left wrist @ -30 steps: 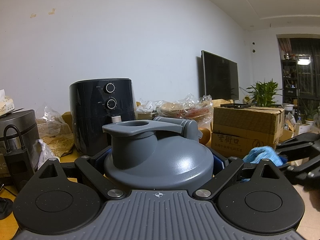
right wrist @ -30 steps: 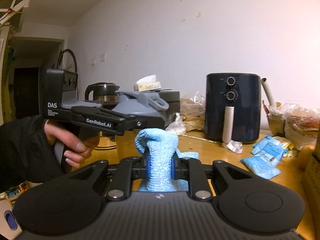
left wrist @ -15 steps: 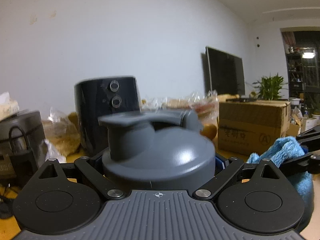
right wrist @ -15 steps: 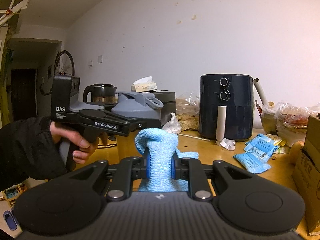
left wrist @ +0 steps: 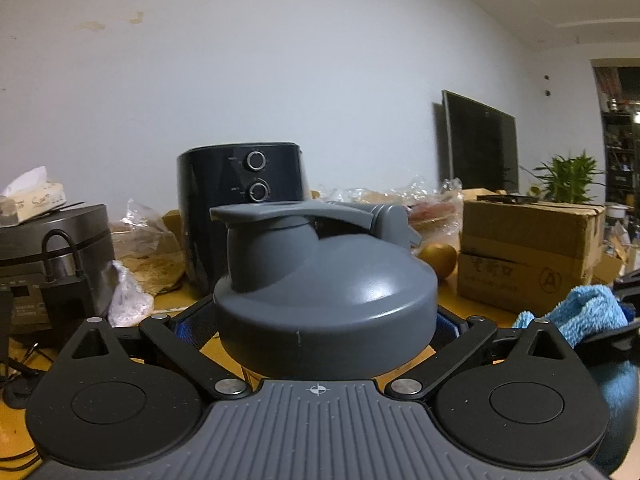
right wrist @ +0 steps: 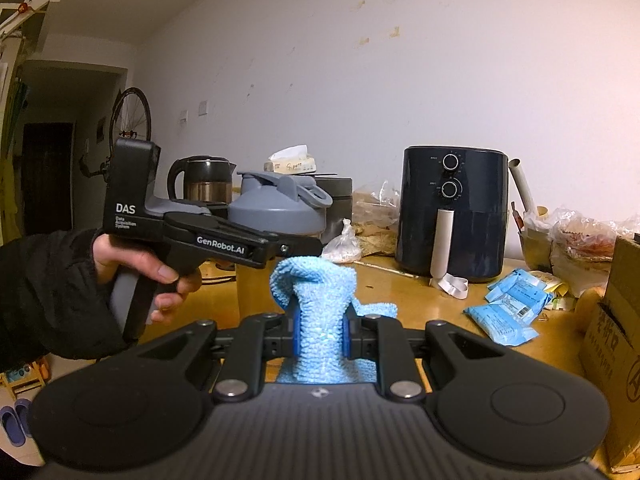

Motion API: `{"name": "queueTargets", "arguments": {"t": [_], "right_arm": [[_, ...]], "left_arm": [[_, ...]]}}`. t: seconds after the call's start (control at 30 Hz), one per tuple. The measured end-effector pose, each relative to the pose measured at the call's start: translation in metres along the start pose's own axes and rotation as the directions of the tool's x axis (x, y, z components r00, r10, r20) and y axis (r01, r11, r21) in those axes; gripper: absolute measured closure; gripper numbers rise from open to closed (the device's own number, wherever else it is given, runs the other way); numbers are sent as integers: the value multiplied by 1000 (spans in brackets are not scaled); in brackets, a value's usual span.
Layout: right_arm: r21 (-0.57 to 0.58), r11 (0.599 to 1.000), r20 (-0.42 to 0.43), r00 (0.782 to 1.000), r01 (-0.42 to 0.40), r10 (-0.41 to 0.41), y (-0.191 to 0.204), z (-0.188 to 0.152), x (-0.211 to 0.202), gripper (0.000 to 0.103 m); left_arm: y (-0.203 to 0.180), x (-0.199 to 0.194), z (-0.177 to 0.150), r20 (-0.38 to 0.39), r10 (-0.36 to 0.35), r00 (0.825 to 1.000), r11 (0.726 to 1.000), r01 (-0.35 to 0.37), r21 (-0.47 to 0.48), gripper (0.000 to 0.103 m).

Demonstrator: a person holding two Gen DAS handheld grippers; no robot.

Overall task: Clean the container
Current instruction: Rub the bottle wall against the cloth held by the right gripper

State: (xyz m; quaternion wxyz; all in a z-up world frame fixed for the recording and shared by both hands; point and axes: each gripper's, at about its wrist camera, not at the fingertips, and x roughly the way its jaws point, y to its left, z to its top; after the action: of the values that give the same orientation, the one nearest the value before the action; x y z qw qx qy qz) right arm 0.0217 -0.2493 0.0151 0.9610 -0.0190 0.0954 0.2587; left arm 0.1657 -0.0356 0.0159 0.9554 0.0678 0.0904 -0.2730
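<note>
The container is a bottle with a grey flip-top lid, and my left gripper is shut on it just under the lid. From the right wrist view the container is upright in the left gripper, which a hand in a dark sleeve holds above the table. A light blue cloth sits pinched between the pads of my right gripper and bunches up above them. The cloth is low at the container's right side, a short gap away.
On the wooden table stand a dark air fryer, a kettle and blue packets. A cardboard box is at the right and a rice cooker with a tissue box at the left.
The left gripper has turned a little with the bottle, so the background has shifted in its view. The blue cloth now shows nearer on the bottle's right. Both grips are unchanged.
</note>
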Motion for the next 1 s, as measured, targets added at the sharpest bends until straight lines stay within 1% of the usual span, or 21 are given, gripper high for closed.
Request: {"name": "queueTargets", "arguments": {"t": [0.17,0.3,0.4,0.57,0.7,0.77,0.87,0.9,1.0], "right_arm": [[-6,1000,-9,1000,2,-2,1,-1,3,89],[-1,1000,-15,1000,-1,1,1,-4,4,89],[4,1000,-16,1000,-2,2,1,-4,5,89],[13,1000,-18,1000,-4,4,1,-6,5,89],[17,1000,-20,1000,-6,6,2,-7,5,89],[18,1000,-20,1000,-7,7,2,-7,5,89],[20,1000,-20,1000,-8,8,3,-7,5,88],[21,1000,-20,1000,-8,8,3,-7,5,88],[24,1000,-20,1000,-9,10,3,-7,5,88]], "left_arm": [[-7,-7,4,34,37,999,999,-36,-29,0],[-15,-12,6,75,96,993,995,-95,-24,0],[-22,-15,9,90,133,987,991,-131,-33,0],[-33,-11,16,80,230,970,973,-226,-52,0],[-41,-8,16,70,292,954,955,-286,-83,0],[-45,-7,15,73,312,947,948,-305,-86,0],[-47,-6,16,75,326,942,942,-318,-104,0],[-49,-5,16,74,346,935,935,-337,-110,0],[-52,-3,18,62,380,923,921,-371,-122,0]]}}
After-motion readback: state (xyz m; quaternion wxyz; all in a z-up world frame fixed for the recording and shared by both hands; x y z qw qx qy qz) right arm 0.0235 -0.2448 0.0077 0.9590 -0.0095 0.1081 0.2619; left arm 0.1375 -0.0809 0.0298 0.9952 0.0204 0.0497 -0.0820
